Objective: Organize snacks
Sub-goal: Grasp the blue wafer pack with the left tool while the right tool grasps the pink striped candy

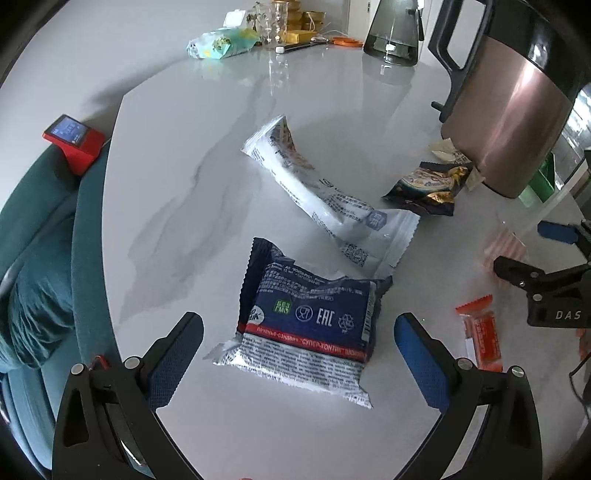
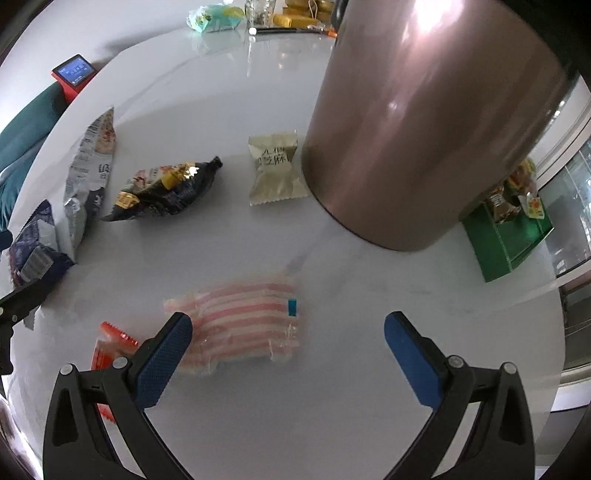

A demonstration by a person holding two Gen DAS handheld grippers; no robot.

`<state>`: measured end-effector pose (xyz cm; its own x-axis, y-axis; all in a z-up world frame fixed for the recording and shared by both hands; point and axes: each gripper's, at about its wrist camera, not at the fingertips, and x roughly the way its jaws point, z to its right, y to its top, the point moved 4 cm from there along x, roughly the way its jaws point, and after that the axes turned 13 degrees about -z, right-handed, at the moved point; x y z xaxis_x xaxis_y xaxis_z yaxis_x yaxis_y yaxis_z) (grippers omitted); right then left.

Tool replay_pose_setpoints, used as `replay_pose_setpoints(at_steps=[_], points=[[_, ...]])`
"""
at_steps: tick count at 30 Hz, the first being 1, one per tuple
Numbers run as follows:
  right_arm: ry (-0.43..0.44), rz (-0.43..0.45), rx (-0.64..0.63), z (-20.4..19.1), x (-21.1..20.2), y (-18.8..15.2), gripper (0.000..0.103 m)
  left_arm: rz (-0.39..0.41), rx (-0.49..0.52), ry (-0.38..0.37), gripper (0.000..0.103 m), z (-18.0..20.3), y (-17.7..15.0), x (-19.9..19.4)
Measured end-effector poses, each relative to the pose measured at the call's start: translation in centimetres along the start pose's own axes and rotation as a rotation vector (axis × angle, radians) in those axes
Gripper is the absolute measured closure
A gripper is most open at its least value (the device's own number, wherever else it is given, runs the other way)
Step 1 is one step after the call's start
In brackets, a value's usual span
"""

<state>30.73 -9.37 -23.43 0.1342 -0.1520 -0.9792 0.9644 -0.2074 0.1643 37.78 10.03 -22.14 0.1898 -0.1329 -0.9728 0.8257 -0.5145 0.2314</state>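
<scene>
A home dining spot: marble-look table point(image 1: 207, 155), teal upholstered chair point(image 1: 44, 266), kettle point(image 1: 517, 110), glass jug point(image 1: 393, 33).

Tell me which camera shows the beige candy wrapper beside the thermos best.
The right wrist view. There the beige candy wrapper lies whole and unobstructed on the table, its printed characters visible, right beside the thermos. The left wrist view shows only a crumpled edge peeking from behind the thermos.

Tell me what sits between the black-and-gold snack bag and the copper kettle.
In the right wrist view, a beige wrapped candy lies between the black-and-gold bag and the copper kettle, close beside the kettle's base.
</scene>
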Motion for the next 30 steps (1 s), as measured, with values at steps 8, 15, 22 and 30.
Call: replay_pose_setpoints(at_steps=[8,15,22,30], points=[[0.07,-0.012,-0.007,-0.5,0.8,0.7,0.0,-0.019,-0.015,-0.018,0.001,-0.4,0.5,0.8],[0.116,0.031,-0.029,-1.0,-0.2,1.4,0.044,-0.05,-0.033,-0.049,0.003,-0.8,0.4,1.4],[0.112,0.052,-0.054,-2.0,-0.5,1.1,0.053,-0.041,0.001,-0.007,0.014,-0.4,0.2,1.2],[0.12,0.061,-0.094,-2.6,-0.8,0.0,0.099,-0.036,0.031,-0.011,0.046,0.4,0.5,0.7]])
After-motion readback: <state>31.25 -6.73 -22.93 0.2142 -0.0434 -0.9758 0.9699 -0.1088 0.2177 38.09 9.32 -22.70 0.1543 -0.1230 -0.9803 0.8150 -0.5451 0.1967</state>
